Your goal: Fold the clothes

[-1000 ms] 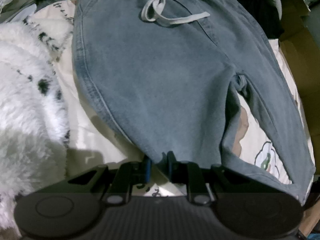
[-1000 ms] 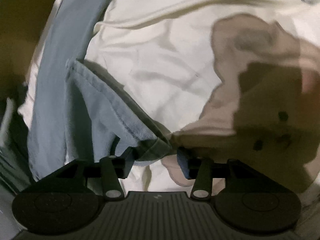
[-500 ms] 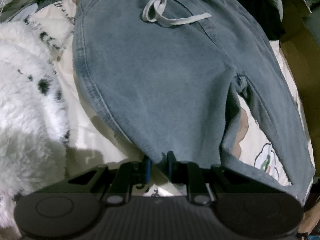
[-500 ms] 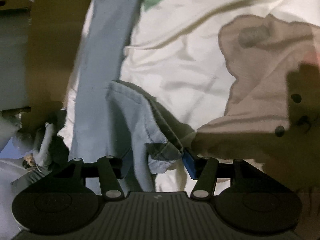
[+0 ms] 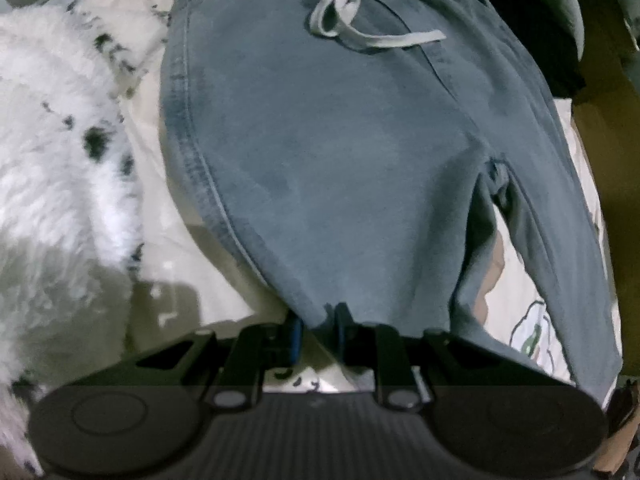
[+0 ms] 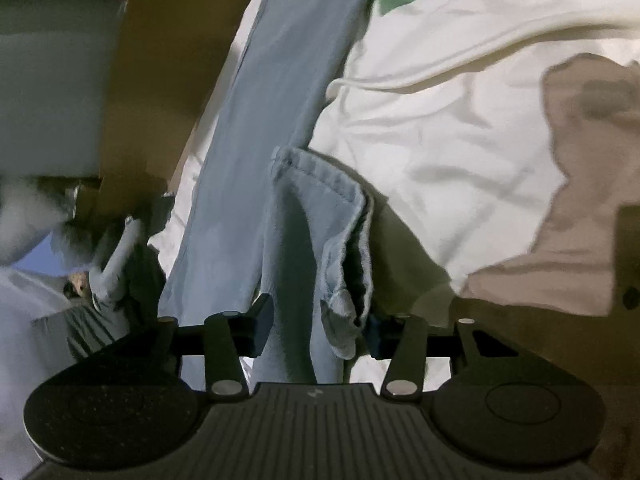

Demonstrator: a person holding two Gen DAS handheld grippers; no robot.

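Grey-blue jeans (image 5: 340,160) with a pale drawstring (image 5: 360,36) lie flat on the bed, waistband at the far end. My left gripper (image 5: 318,330) is shut on the hem of the near left leg. In the right wrist view the other leg (image 6: 280,100) stretches away, and its cuff end (image 6: 320,208) is folded back and raised off the sheet. My right gripper (image 6: 316,328) has this bunched cuff between its jaws, which are closing, and both pads touch the cloth.
A cream bedsheet (image 6: 440,140) with cartoon prints lies under the jeans. A fluffy white spotted blanket (image 5: 48,160) fills the left side. A cardboard box (image 6: 160,80) stands along the bed's edge by the far leg, with dark clothes heaped beyond it.
My right gripper has tilted up and risen, and the leg cuff has come in between its jaws, which have narrowed onto it. The left gripper has kept its hold and stayed in place.
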